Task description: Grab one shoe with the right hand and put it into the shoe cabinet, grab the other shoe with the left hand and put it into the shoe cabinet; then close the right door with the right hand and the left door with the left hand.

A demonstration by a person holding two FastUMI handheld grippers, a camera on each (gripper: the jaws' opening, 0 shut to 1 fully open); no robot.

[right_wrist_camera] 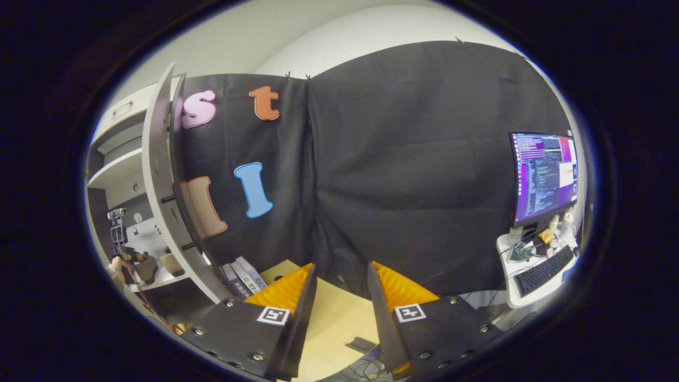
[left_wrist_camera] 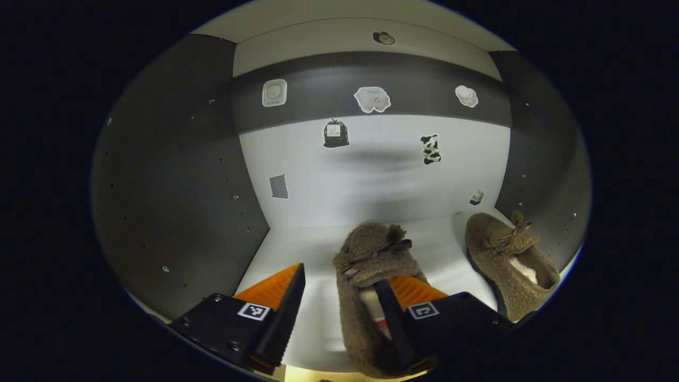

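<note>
- 2 shoes counted in left gripper view, both inside the shoe cabinet (left_wrist_camera: 175,175): near shoe (left_wrist_camera: 366,276) at centre front, far shoe (left_wrist_camera: 509,260) to the right by the side wall, the 2 set apart, both lying on the pale shelf floor (left_wrist_camera: 297,249).
- Both shoes seen as fuzzy brown slipper type, w/ a thin dark bow on the upper; pale lining seen in each opening.
- Left gripper (left_wrist_camera: 339,313): jaws spread wide; one finger (left_wrist_camera: 392,318) seen over the near shoe's opening, other finger off to the side over bare shelf. Contact w/ shoe cannot be told; no 2-sided squeeze seen.
- Cabinet interior: dark grey side walls w/ rows of small peg holes, white back panel crossed by a dark band.
- 7 small stickers (left_wrist_camera: 372,99) counted on back panel, approx; 3 on the dark band, rest on the white part.
- Right gripper (right_wrist_camera: 342,297): jaws wide apart, nothing held between them; seen over a light wood floor (right_wrist_camera: 339,318).
- In right gripper view, 1 cabinet door (right_wrist_camera: 159,175) seen swung open, edge-on, at left; shelves seen behind it.
- Black cloth wall (right_wrist_camera: 424,170) hung behind, draped in folds.
- 1 lit monitor (right_wrist_camera: 543,175) and 1 keyboard (right_wrist_camera: 546,270) seen on a white desk at right.
</note>
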